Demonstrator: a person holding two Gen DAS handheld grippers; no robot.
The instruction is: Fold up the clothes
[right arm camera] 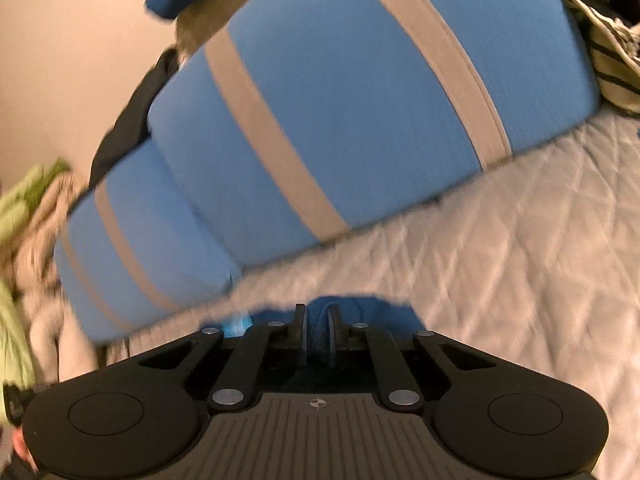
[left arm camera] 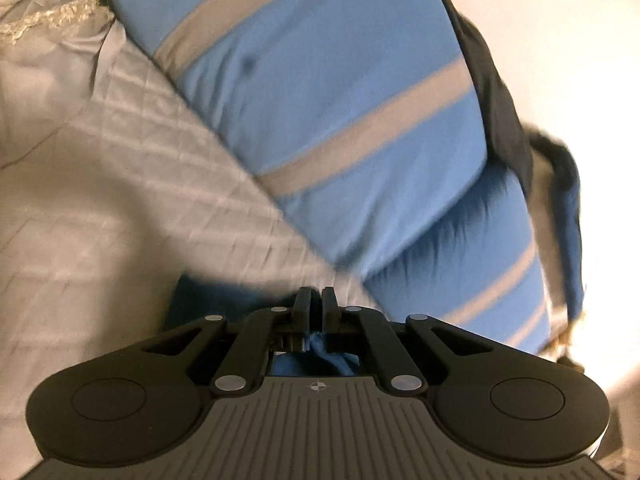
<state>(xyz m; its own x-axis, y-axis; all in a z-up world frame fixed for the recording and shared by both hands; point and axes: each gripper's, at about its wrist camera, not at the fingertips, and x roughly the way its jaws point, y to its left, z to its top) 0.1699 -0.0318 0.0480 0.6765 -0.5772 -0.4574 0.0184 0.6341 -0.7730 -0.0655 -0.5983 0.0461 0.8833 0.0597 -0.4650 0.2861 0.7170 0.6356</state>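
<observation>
A blue garment with grey stripes (left arm camera: 332, 92) lies on a quilted grey bedspread (left arm camera: 120, 200) and fills the upper middle of the left wrist view. It also shows in the right wrist view (right arm camera: 360, 100). My left gripper (left arm camera: 316, 294) is shut on a fold of its blue cloth, which bunches between and behind the fingers. My right gripper (right arm camera: 317, 312) is shut on another bunch of the same blue cloth. Both views are blurred by motion.
The bedspread (right arm camera: 500, 260) spreads below and to the right. A dark garment (left arm camera: 500, 100) lies along the blue one's far edge. A green cloth (right arm camera: 24, 208) sits at the left, and a striped beige cloth (right arm camera: 612, 52) at the top right.
</observation>
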